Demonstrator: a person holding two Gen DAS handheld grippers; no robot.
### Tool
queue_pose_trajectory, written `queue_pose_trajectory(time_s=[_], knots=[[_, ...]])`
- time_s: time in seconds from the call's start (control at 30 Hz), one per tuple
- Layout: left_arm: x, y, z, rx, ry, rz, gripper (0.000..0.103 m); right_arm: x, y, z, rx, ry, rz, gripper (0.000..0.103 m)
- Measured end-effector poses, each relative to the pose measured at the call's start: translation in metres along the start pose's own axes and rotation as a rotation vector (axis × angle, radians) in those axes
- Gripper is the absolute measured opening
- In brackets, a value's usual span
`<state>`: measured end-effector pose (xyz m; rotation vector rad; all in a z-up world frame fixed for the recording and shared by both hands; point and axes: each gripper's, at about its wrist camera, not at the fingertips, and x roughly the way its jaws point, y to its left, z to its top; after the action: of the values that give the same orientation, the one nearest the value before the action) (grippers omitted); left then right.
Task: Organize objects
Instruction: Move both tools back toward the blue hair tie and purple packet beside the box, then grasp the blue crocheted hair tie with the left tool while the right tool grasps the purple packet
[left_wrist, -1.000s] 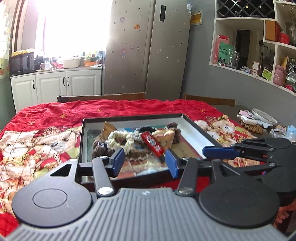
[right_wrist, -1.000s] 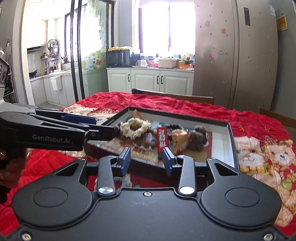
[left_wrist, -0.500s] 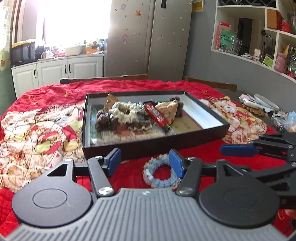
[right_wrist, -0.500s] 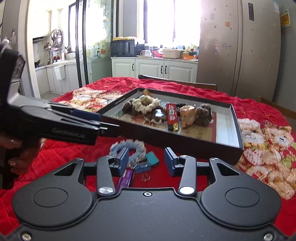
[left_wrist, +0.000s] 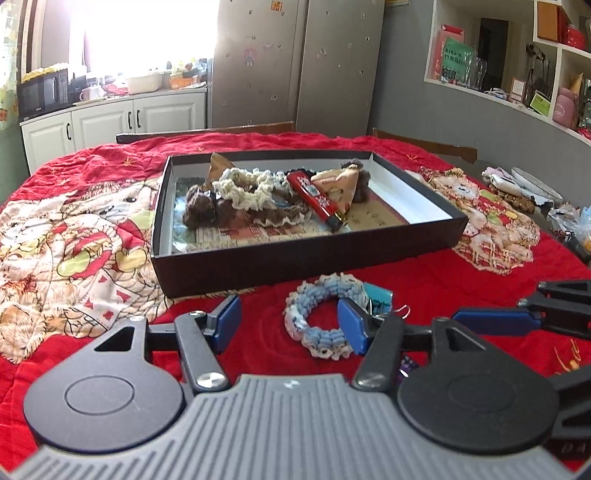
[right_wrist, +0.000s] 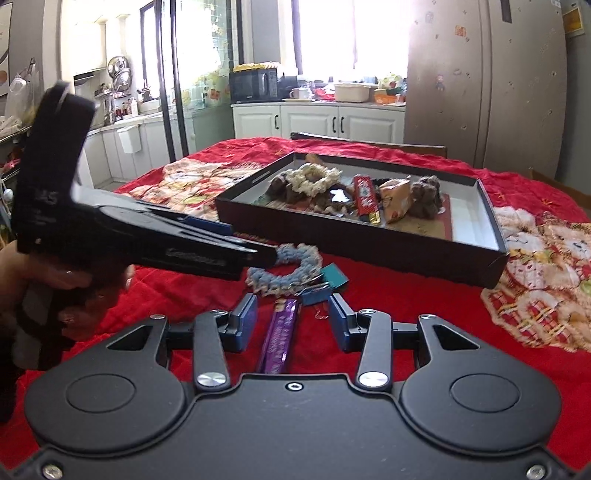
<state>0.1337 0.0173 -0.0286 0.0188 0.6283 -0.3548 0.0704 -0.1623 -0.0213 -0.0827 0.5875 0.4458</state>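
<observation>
Both grippers have dipped toward the blue scrunchie before the box's near wall. Left gripper gapes, having just widened; right gripper straddles, seemingly untouched, a purple bar.

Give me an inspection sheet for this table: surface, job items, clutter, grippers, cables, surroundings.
Surface: red quilted cloth with bear prints covers the table.
Job's things: black box holds a cream scrunchie, brown scrunchies, a red packet and a tan pouch. On the cloth in front of the box lie a blue scrunchie, a teal binder clip and a purple packet.
Clutter: plate and small items at the table's far right edge.
Grippers: left gripper open, blue scrunchie partly between its fingers, not pressed; right gripper open above the purple packet.
Cables: nothing seen.
Surroundings: fridge, white cabinets, microwave, wall shelves.
</observation>
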Motion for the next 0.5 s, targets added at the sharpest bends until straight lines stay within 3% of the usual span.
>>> queue_pose_trajectory(time_s=[0.33, 0.5], knots=[[0.011, 0.000, -0.005, -0.009, 0.021, 0.008, 0.070, 0.014, 0.004, -0.009, -0.002, 0.041, 0.010, 0.040], [0.015, 0.000, -0.007, -0.008, 0.029, 0.010, 0.063, 0.019, 0.004, -0.012, -0.001, 0.065, 0.014, 0.031]])
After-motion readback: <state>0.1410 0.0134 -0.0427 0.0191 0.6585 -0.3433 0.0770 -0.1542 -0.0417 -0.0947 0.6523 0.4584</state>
